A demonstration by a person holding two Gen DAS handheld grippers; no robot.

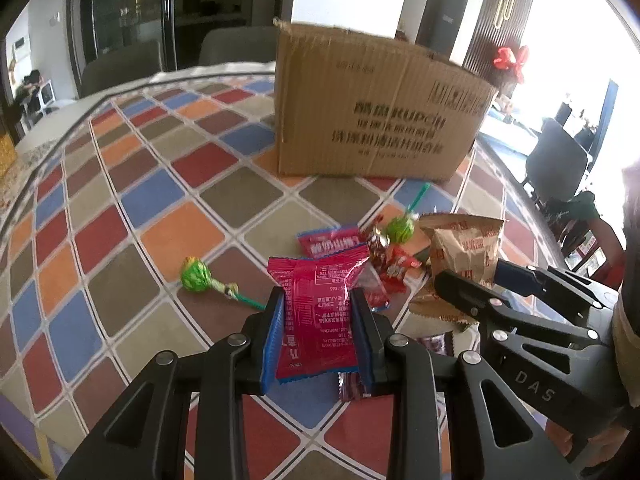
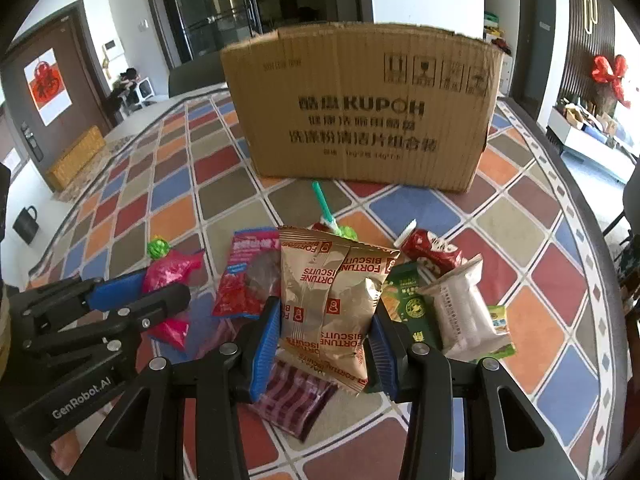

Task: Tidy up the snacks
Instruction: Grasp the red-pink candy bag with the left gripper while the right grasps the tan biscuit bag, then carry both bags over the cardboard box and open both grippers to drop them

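My left gripper [image 1: 318, 300] is shut on a pink snack packet [image 1: 320, 312], held just above the table. It also shows in the right wrist view [image 2: 168, 276]. My right gripper [image 2: 326, 312] is shut on a gold Fortune Biscuits packet [image 2: 332, 300], also seen in the left wrist view [image 1: 468, 252]. A cardboard box [image 2: 360, 112] stands behind the snack pile, its top open side hidden from view. Loose snacks lie between: a green lollipop [image 1: 196, 276], a second lollipop [image 1: 400, 228], a red-pink packet [image 2: 244, 276], a red packet [image 2: 432, 252], a white packet [image 2: 464, 308], a purple striped packet [image 2: 296, 396].
The table wears a cloth of coloured tiles [image 1: 152, 200]. Its curved right edge [image 2: 592, 240] runs close to the snacks. Grey chairs [image 1: 236, 44] stand behind the table. A black mug [image 2: 26, 220] sits on the floor to the left.
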